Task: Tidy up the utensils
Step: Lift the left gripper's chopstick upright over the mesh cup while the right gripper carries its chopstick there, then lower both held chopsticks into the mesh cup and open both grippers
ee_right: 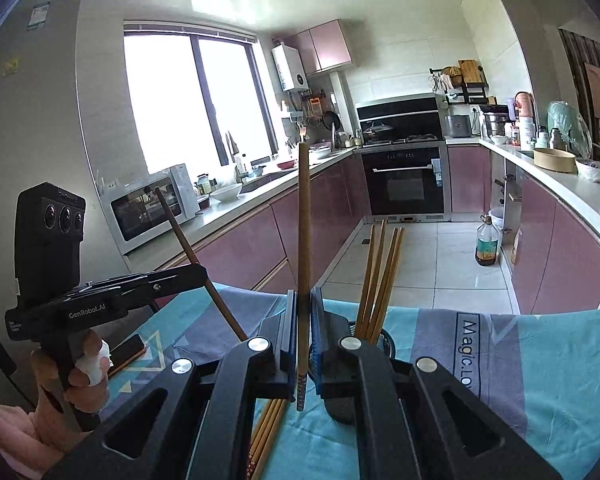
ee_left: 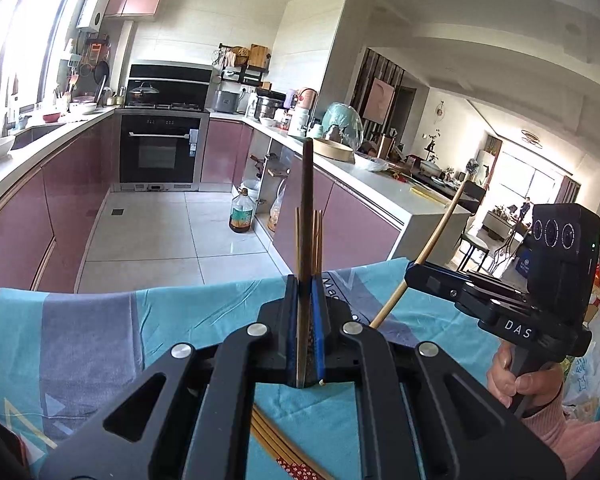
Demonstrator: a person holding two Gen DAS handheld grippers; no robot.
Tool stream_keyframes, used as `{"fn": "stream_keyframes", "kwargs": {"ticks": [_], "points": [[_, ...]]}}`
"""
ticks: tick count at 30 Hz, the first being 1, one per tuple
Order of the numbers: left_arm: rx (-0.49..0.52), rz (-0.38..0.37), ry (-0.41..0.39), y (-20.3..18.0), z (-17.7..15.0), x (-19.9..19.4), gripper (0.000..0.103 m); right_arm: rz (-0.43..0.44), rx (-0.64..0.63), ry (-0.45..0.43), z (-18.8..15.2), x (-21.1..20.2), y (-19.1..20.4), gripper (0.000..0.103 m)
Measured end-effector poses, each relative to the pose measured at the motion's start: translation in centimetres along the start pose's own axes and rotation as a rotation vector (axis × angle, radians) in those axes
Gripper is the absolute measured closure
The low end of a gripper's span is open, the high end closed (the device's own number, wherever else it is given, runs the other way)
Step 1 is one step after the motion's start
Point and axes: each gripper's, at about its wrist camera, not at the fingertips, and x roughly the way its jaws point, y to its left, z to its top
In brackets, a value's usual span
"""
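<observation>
My left gripper (ee_left: 305,280) is shut on a dark brown chopstick (ee_left: 307,200) that stands upright above the table. My right gripper (ee_right: 304,296) is shut on a light wooden chopstick (ee_right: 303,216), also upright; it shows in the left wrist view (ee_left: 432,240) slanting out of the right gripper. Several wooden chopsticks (ee_right: 380,276) stand in a dark mesh holder (ee_right: 382,340) just right of my right gripper; their tips show behind my left gripper (ee_left: 319,236). More chopsticks (ee_right: 268,428) lie flat on the blue and grey tablecloth (ee_right: 540,360).
A dark flat object (ee_right: 128,352) lies on the cloth at the left. Beyond the table edge are a tiled floor (ee_left: 160,232), an oil bottle (ee_left: 242,214), pink cabinets, an oven (ee_left: 160,152) and crowded counters.
</observation>
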Motion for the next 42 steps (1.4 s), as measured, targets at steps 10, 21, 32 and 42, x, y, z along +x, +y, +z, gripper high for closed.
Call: {"fn": "stream_keyframes", "kwargs": {"ticks": [10, 21, 32, 42], "points": [[0.018, -0.009, -0.059, -1.5, 3.5, -0.4, 0.096, -0.030, -0.013, -0.059, 2.3, -0.9, -1.1, 0.098], [0.035, 0.010, -0.028, -2.7, 4.4, 1.8, 0.096, -0.068, -0.012, -0.009, 2.3, 1.6, -2.5, 0.098], [0.043, 0.027, 0.131, -1.8, 1.8, 6.4, 0.096, -0.079, 0.004, 0.128, 0.1, 5.2, -3.0, 0.098], [0.059, 0.036, 0.200, -0.8, 2.1, 9.2, 0.096, -0.102, 0.012, 0.222, -0.6, 7.7, -3.4, 0.098]]}}
